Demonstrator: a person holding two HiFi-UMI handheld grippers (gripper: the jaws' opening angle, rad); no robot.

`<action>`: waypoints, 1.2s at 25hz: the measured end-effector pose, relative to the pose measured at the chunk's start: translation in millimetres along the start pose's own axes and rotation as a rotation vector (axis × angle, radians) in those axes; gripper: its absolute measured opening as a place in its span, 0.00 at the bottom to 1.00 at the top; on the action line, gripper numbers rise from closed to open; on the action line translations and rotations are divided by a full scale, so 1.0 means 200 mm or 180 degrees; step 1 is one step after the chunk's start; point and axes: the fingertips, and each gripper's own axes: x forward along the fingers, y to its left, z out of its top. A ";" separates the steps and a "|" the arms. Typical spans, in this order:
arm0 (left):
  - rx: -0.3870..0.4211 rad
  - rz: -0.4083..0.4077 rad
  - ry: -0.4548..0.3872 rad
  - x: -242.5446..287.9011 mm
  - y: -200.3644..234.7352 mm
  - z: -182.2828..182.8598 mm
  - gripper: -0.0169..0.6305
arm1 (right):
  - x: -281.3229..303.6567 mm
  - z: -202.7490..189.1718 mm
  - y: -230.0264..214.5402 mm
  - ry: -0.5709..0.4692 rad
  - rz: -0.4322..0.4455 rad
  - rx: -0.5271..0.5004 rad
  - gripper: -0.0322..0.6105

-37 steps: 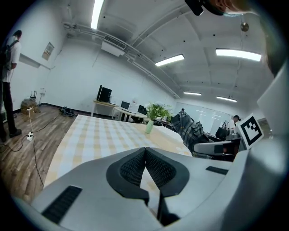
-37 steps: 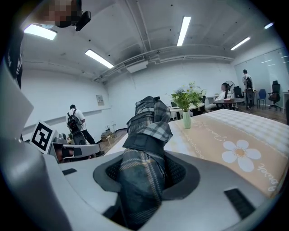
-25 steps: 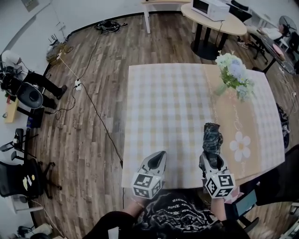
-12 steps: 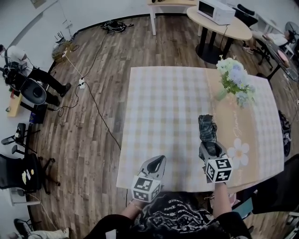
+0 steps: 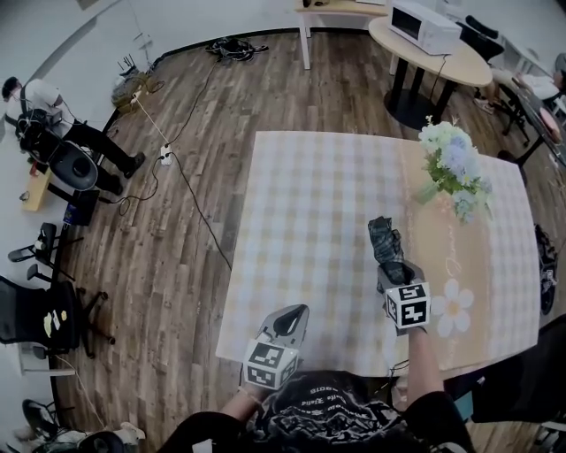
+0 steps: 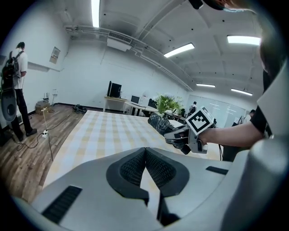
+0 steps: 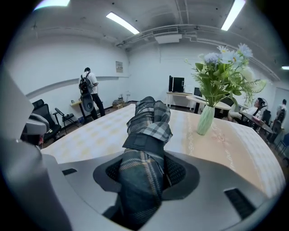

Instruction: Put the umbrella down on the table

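Right gripper (image 5: 395, 271) fingers squeezing folded plaid umbrella (image 7: 145, 131); soft cloth bulging past fingers. Likely light, stiff inside, gripping mid-body. Left gripper (image 6: 145, 152) fingers touching, empty.

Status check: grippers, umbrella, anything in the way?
Left gripper shut, empty. Right gripper shut on folded umbrella, over the table. Flower vase beyond, to its right, apart.

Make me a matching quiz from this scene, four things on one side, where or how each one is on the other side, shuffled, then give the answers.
Things:
1. plaid umbrella
2. flower vase
3. left claw
4. microwave

Places or states:
A. on the round table at the back
B. shut, nothing in it
C. clamped in the right claw
D. standing on the beige runner of the checked table

Pairs: 1-C, 2-D, 3-B, 4-A
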 end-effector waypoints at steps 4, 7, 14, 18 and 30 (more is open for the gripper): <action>0.0079 -0.0033 0.0022 -0.14 0.09 -0.11 0.05 | 0.07 -0.06 0.15 0.0109 -0.0010 -0.0087 0.35; 0.0119 -0.0034 0.0082 -0.18 0.14 -0.19 0.05 | 0.13 -0.11 0.22 0.0250 0.0016 -0.0200 0.35; 0.0107 -0.0073 0.0168 -0.08 0.14 -0.17 0.05 | 0.27 -0.20 0.14 0.0554 0.0096 -0.0222 0.35; 0.0090 -0.0082 0.0264 -0.09 0.19 -0.24 0.05 | 0.32 -0.24 0.19 0.0705 0.0128 -0.0204 0.36; 0.0062 -0.0132 0.0292 -0.06 0.15 -0.24 0.05 | 0.32 -0.23 0.17 0.0680 0.0318 0.0164 0.50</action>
